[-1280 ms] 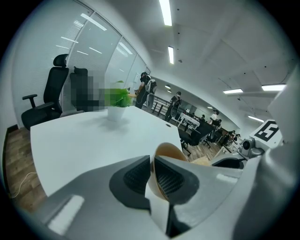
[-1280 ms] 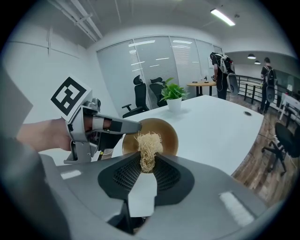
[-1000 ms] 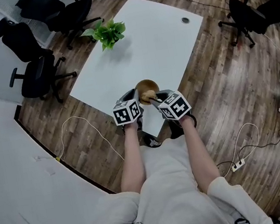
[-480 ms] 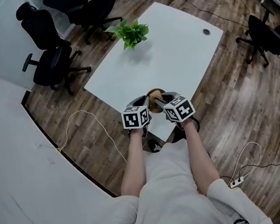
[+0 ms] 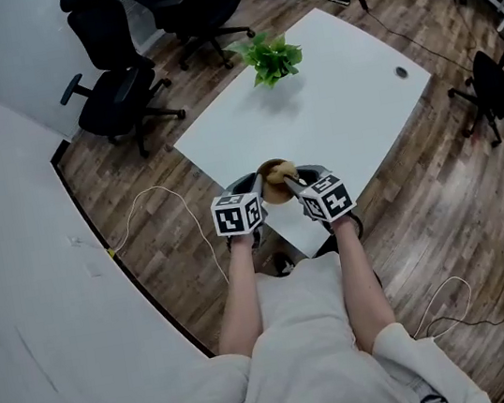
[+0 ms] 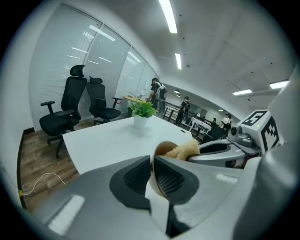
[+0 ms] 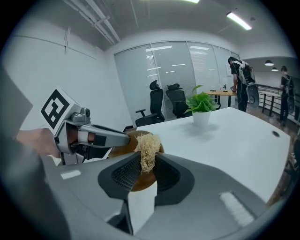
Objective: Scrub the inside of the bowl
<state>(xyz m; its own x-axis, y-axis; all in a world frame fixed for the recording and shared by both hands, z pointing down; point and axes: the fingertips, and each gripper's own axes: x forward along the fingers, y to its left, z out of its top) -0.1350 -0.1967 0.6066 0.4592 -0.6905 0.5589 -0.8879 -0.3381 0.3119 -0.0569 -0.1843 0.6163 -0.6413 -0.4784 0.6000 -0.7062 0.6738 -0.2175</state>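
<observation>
Left gripper point(image 6: 152, 168): I see jaws clamped tight on rim of wooden bowl point(image 6: 163, 149). Bowl tilted, at desk point(image 5: 332, 107) end opposite plant point(image 5: 272, 58), well apart from it. Right gripper point(image 7: 147, 161): jaws pinching fibrous scrubber point(image 7: 146, 143), tuft in bowl mouth.

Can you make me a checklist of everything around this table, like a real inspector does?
Surface: white table, with a small round hole near its far right edge.
Job's things: wooden bowl at the table's near corner; straw-coloured scrubber against its rim.
Clutter: potted plant at the table's far end.
Grippers: left gripper shut on the bowl's rim; right gripper shut on the scrubber.
Cables: white cable looped on the floor, left of the table.
Surroundings: wooden floor, black office chairs, people standing far off.
</observation>
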